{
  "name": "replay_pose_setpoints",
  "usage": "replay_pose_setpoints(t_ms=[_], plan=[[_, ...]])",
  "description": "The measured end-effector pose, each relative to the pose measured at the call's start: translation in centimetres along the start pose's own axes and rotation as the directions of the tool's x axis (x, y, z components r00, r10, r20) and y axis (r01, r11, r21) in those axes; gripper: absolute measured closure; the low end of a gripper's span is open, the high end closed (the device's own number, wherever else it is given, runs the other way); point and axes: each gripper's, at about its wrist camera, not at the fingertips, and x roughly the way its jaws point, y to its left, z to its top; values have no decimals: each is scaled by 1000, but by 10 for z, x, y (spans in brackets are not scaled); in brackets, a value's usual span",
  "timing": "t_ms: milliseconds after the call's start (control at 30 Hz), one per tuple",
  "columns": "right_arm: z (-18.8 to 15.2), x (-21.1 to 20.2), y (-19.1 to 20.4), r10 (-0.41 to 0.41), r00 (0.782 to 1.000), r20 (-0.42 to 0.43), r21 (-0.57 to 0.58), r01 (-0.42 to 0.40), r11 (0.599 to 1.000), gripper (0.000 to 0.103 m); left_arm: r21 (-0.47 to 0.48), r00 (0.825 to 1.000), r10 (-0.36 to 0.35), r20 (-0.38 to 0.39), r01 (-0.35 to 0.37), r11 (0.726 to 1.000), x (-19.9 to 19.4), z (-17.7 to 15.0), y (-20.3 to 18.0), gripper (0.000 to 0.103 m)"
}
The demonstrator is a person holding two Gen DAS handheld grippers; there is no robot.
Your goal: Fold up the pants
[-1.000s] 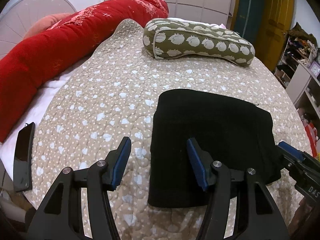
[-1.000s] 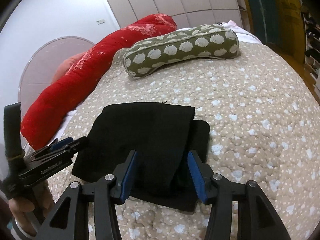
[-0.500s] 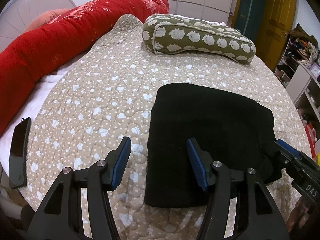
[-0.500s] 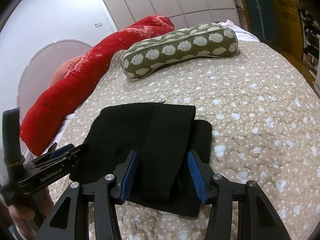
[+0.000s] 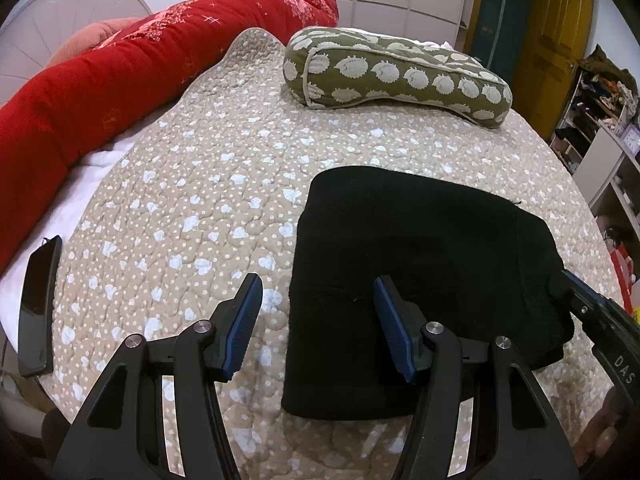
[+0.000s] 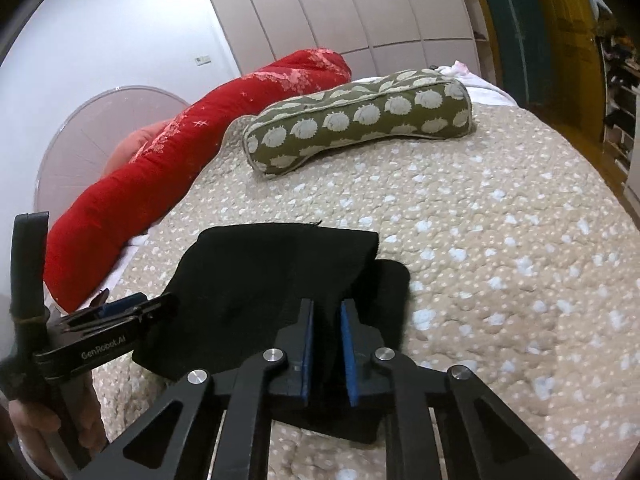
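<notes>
Folded pants (image 5: 420,280) lie on the bed quilt (image 5: 200,208), near its front edge. Behind them, a bolster pillow (image 5: 396,74) lies across the quilt. A long roll of bedding (image 5: 100,88) runs along the left side. Far left, at the edge, probably a phone (image 5: 38,304).

One pair of folded black pants (image 5: 420,280) is counted on the single bed (image 5: 208,184). Two long pillows are seen: one red bolster (image 5: 132,68) and one green patterned cushion (image 5: 396,72). One phone (image 5: 38,308) and two grippers are counted, left (image 5: 318,324) and right (image 6: 325,344).
</notes>
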Motion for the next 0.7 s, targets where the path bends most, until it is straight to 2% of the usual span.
replay_pose_setpoints(t_ms=[100,200,333,467,500,600,700], plan=[[0,1,0,-18,1000,-12,-3,18,1000,91,5,1000,2,3,-2,1000,0,0,0,45],[3,-10,-1,-54,998,28,17,53,998,91,6,1000,1,2,-1,1000,2,0,0,45],[8,-22,9,-26,998,50,-16,26,1000,90,3,1000,1,2,-1,1000,3,-1,-1,45],[2,-14,25,28,1000,-1,-81,-28,996,89,3,1000,3,2,-3,1000,3,-1,0,45],[-1,-11,28,21,1000,-18,-98,-22,995,89,3,1000,3,3,-3,1000,3,-1,1,45],[-18,5,33,-85,992,-96,-203,65,977,89,4,1000,-6,-2,6,1000,4,-1,0,45],[-23,1,29,-88,992,-86,-195,70,978,89,2,1000,0,2,0,1000,4,-2,0,45]])
